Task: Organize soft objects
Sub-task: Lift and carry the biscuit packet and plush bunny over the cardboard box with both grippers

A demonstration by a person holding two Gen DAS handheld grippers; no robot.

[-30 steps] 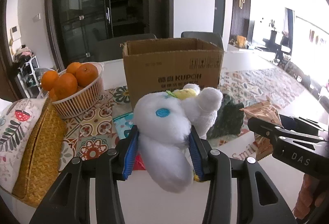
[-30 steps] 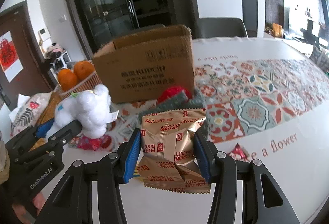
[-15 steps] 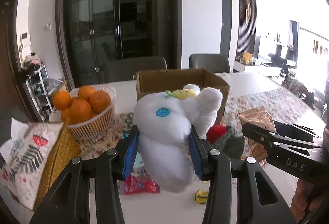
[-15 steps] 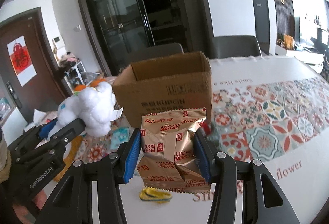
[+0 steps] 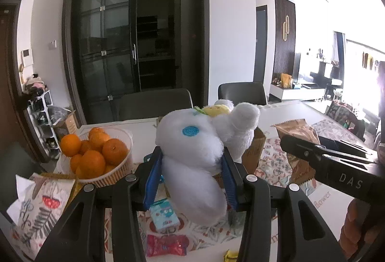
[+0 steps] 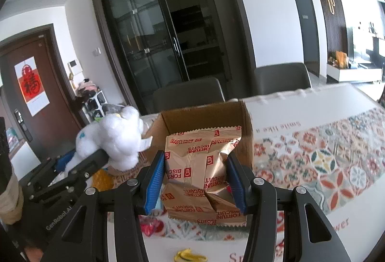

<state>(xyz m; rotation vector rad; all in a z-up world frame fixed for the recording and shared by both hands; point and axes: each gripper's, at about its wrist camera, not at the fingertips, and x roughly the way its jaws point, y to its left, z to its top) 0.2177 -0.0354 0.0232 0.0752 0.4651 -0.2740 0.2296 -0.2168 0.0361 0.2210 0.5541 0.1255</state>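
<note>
My left gripper (image 5: 191, 180) is shut on a white plush toy (image 5: 192, 153) with a blue dot and a yellow patch, held above the table. The same plush toy (image 6: 113, 141) shows at the left in the right wrist view, beside the box. My right gripper (image 6: 196, 184) is shut on a brown biscuit packet (image 6: 202, 170) with red print, raised in front of the open cardboard box (image 6: 204, 117). That biscuit packet (image 5: 297, 129) appears at the right in the left wrist view. The box (image 5: 256, 151) is mostly hidden behind the plush there.
A basket of oranges (image 5: 96, 156) stands at the left, near a wicker tissue holder (image 5: 45, 204). Small packets lie on the patterned cloth: a blue one (image 5: 164, 216), a red one (image 5: 166, 246), a yellow wrapper (image 6: 190, 256). Two dark chairs (image 6: 187, 93) stand behind the table.
Both grippers have risen with their loads. The box now sits lower in both views, and its open inside shows in the right wrist view. The grips are unchanged.
</note>
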